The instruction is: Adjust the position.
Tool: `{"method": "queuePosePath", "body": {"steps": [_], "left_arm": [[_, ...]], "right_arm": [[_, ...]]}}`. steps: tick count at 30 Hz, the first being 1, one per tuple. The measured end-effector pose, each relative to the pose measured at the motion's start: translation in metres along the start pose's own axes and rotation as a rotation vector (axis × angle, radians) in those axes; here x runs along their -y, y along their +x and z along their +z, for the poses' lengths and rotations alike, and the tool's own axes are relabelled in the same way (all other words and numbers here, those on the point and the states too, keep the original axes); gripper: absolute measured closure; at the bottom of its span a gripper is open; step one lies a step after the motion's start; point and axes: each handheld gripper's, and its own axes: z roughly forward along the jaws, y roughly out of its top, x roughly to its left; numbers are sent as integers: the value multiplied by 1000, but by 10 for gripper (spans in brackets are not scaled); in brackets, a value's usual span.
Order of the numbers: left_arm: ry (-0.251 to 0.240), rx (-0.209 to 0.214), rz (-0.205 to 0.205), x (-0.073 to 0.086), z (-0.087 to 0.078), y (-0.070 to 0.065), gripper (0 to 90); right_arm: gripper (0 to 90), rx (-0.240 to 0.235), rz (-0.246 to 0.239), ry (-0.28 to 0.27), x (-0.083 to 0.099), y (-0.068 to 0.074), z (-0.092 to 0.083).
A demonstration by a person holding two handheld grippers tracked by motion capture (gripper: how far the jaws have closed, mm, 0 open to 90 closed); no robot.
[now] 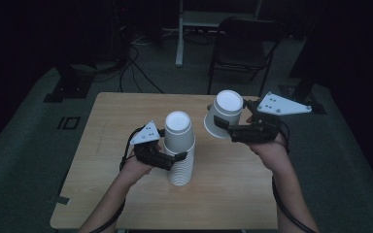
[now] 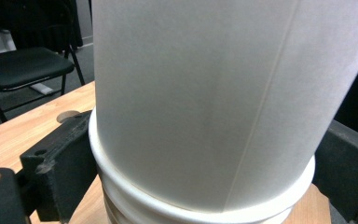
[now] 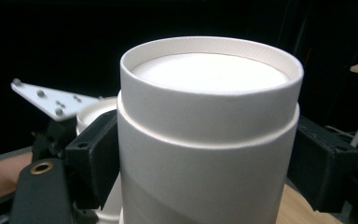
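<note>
White paper cups (image 1: 179, 155), nested upside down in a stack near the table's (image 1: 107, 136) middle, were clamped at the upper rims by the left gripper (image 1: 167, 158). Right gripper (image 1: 230, 128) was closed on a lifted cup (image 1: 222, 115) above the table's far right edge. Light, thin-walled, crushable; best gripped gently mid-wall; no print legible.

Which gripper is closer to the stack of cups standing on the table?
Left. The left gripper has its jaws around the stack of cups; the right gripper is off to the stack's right, holding a separate cup in the air.
</note>
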Motion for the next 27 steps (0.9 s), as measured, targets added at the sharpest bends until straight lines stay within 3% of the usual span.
{"method": "queuePosePath", "body": {"steps": [9, 16, 27], "left_arm": [[-5, 6, 1, 0, -1, 1, 37], [-44, 2, -36, -3, -11, 2, 4], [-52, -76, -44, 12, -29, 0, 3]], "right_arm": [[193, 33, 29, 35, 31, -6, -9], [193, 59, 73, 48, 56, -14, -18], [193, 102, 98, 78, 82, -24, -32]]}}
